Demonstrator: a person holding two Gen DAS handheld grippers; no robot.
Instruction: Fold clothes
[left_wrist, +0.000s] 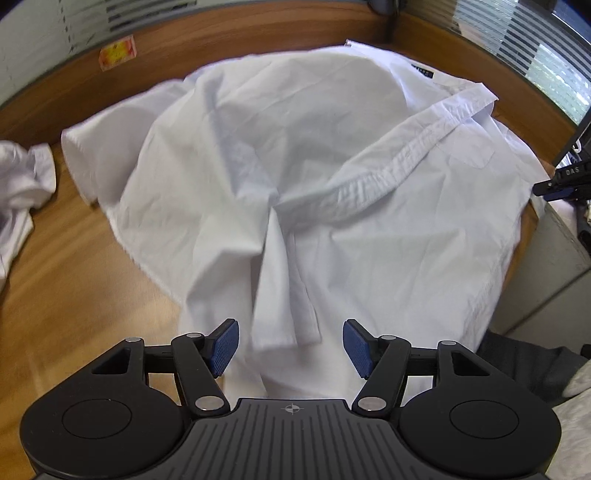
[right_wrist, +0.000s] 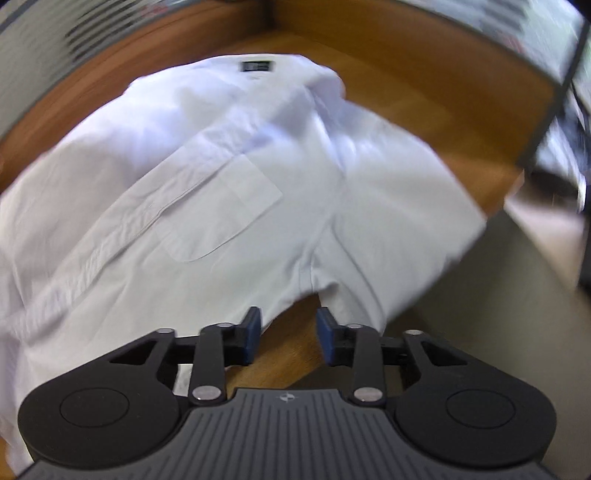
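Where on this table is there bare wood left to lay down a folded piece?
Bare wooden table lies in the near left patch, between the white shirt and the crumpled white garment. A second patch of wood lies right of the shirt's collar, toward the far corner. The middle is crowded: the shirt covers it and overhangs the right edge.

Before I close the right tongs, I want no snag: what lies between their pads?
In the right wrist view, only bare wooden table shows between the right tongs; the white shirt hem lies just beyond.
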